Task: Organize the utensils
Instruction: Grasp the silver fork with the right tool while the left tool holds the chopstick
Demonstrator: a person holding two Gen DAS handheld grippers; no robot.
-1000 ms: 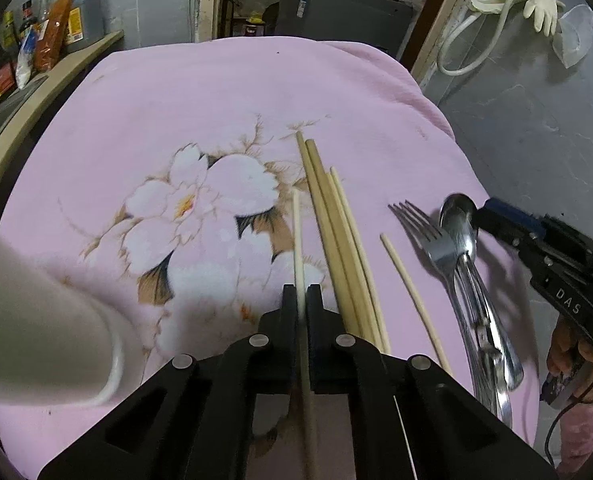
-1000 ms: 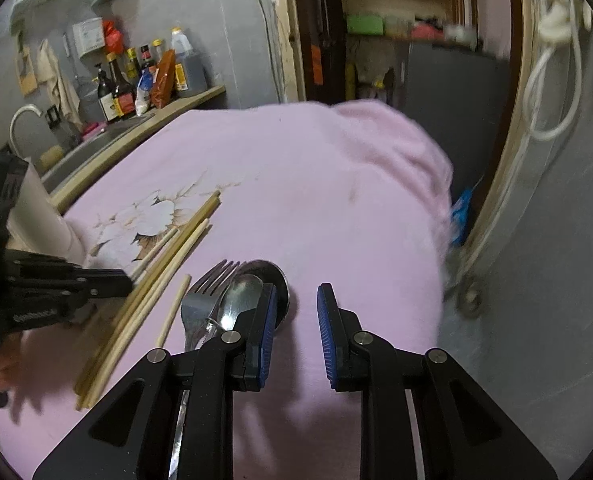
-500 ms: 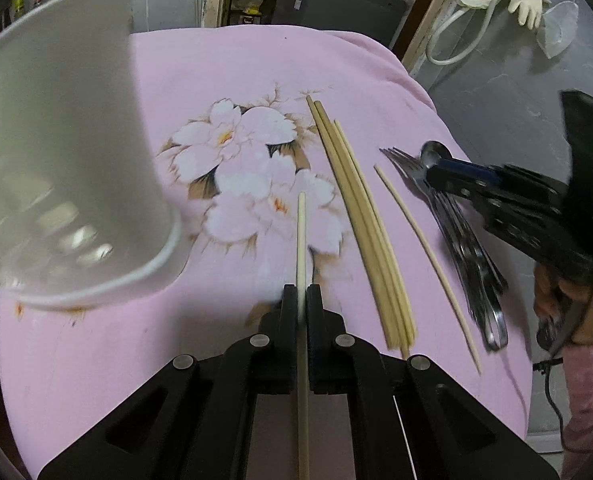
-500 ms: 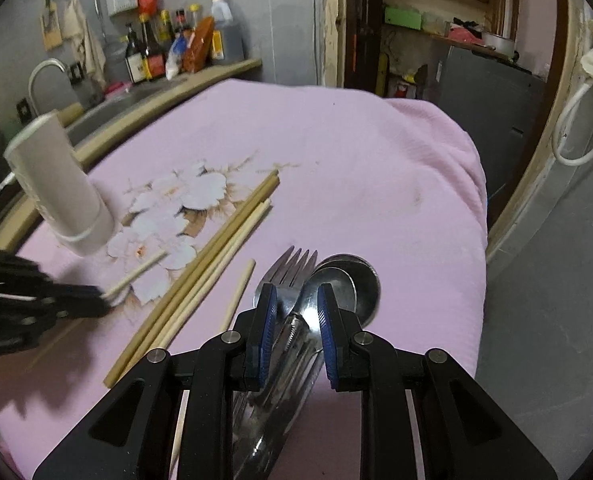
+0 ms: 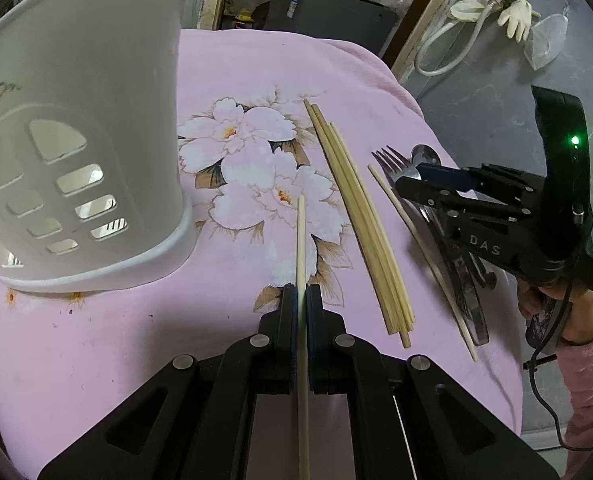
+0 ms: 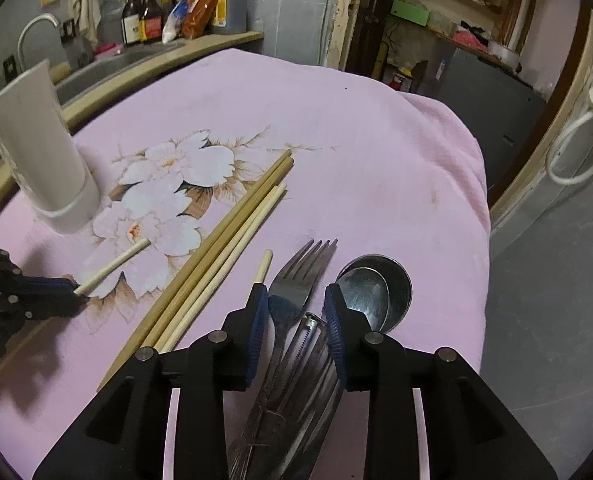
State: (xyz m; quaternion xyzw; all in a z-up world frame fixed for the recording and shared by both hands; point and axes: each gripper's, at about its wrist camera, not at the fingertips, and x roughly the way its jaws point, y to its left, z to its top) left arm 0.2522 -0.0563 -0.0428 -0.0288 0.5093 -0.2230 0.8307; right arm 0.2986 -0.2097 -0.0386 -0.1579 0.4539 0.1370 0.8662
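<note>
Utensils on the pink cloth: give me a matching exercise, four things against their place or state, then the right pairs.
Things:
1. single chopstick
2. fork
3. white holder
4. chopstick bundle

Place or state:
A. lies loose on the cloth between the flower print and the metal cutlery
B. clamped in the shut left gripper
C. stands upright near the cloth's sink-side edge
D. lies between the right gripper's open jaws, which have just been opening

Pairs: 1-B, 2-D, 3-C, 4-A
</note>
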